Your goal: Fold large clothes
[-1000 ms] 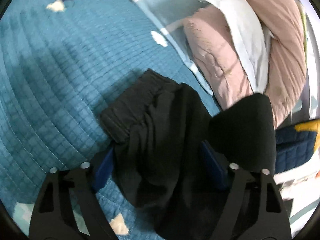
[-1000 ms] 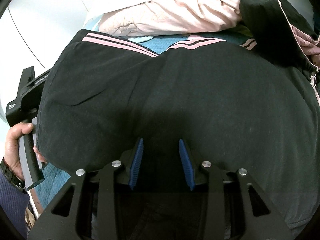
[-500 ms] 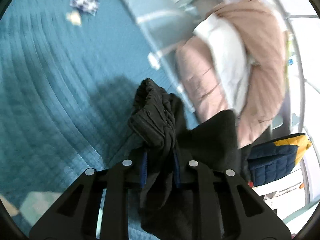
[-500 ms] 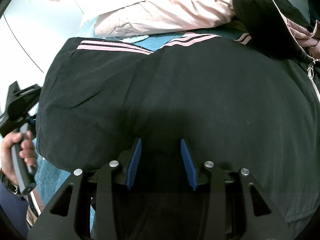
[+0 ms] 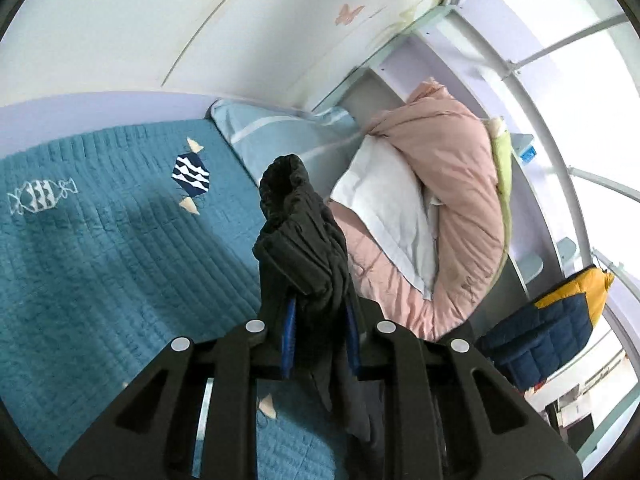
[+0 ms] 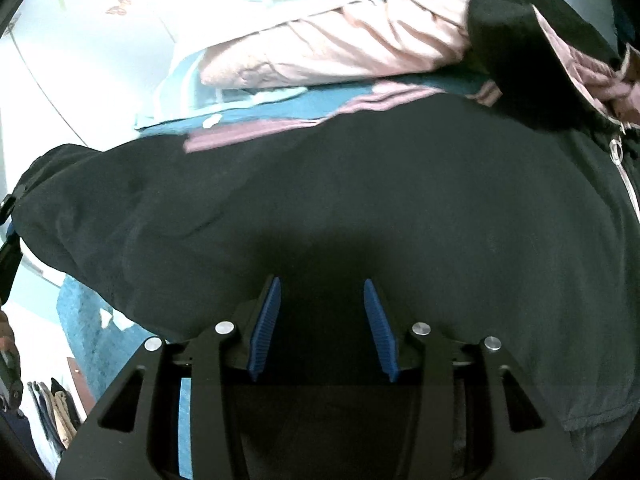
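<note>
A black jacket (image 6: 360,200) with pink stripes and a zip lies spread over the teal bedspread (image 5: 100,260). My left gripper (image 5: 320,304) is shut on a bunched black sleeve (image 5: 296,216) of it. The ribbed cuff stands above the pads, and the rest hangs down in front of the gripper, raised off the bed. My right gripper (image 6: 321,282) points down at the jacket's near edge. It is open, and the blue faces of its pads (image 6: 266,328) are bare. Dark cloth lies under and between its tips.
A rolled pink duvet (image 5: 452,184) with a white pillow lies along the bed's right side, and a light blue striped pillow (image 5: 280,132) sits at the head by the wall. A navy and yellow padded coat (image 5: 560,328) hangs at the right. Another black garment (image 6: 540,52) rests on the duvet.
The left gripper closed on the black sleeve and lifted it off the bedspread, tilting up towards the wall. In the right wrist view the jacket's left side rose; the right gripper stayed put.
</note>
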The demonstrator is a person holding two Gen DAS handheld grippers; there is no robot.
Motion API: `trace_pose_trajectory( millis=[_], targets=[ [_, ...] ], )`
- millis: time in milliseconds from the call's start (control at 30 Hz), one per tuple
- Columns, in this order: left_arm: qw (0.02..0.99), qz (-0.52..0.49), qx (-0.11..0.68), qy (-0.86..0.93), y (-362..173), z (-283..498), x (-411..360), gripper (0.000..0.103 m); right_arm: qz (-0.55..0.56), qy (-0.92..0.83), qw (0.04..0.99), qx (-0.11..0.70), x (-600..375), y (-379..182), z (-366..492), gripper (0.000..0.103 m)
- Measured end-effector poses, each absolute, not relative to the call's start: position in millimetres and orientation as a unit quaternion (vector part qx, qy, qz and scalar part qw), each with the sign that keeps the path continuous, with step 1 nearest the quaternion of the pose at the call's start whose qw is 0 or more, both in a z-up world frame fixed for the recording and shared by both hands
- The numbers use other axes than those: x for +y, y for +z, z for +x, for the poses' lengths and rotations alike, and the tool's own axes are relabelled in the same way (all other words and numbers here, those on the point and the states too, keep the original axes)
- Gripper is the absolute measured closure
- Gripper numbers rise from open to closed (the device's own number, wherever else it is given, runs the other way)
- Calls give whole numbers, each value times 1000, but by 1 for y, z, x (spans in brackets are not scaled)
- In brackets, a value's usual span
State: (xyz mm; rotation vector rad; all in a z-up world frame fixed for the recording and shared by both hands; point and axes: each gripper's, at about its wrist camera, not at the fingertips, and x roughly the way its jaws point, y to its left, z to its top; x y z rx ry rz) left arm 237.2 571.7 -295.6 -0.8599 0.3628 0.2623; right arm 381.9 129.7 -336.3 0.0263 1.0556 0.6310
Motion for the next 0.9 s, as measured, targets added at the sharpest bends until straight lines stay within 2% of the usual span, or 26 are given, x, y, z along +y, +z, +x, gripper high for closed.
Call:
trace_pose_trajectory(
  millis=[67, 100, 167, 233, 367, 467, 633, 900],
  targets=[
    [894, -397, 171, 119, -287, 229, 559, 83, 6, 312, 808, 500, 140, -337, 382, 75],
    [898, -388, 170, 118, -283, 227, 554, 83, -6, 310, 802, 510, 147, -342, 383, 76],
    [904, -378, 167, 108, -276, 224, 543, 83, -10, 301, 779, 550, 156, -364, 391, 76],
    [911, -358, 176, 108, -272, 229, 530, 83, -9, 296, 778, 554, 158, -372, 395, 76],
    [919, -326, 188, 117, -262, 245, 511, 83, -12, 307, 773, 555, 154, -367, 392, 76],
    [924, -319, 182, 110, -252, 251, 500, 83, 39, 326, 767, 551, 129, -357, 392, 76],
    [938, -277, 193, 84, -227, 272, 457, 83, 65, 321, 794, 512, 56, -323, 385, 74],
    [950, -206, 230, -54, -205, 351, 299, 83, 36, 200, 866, 456, -123, -285, 373, 73]
  ],
)
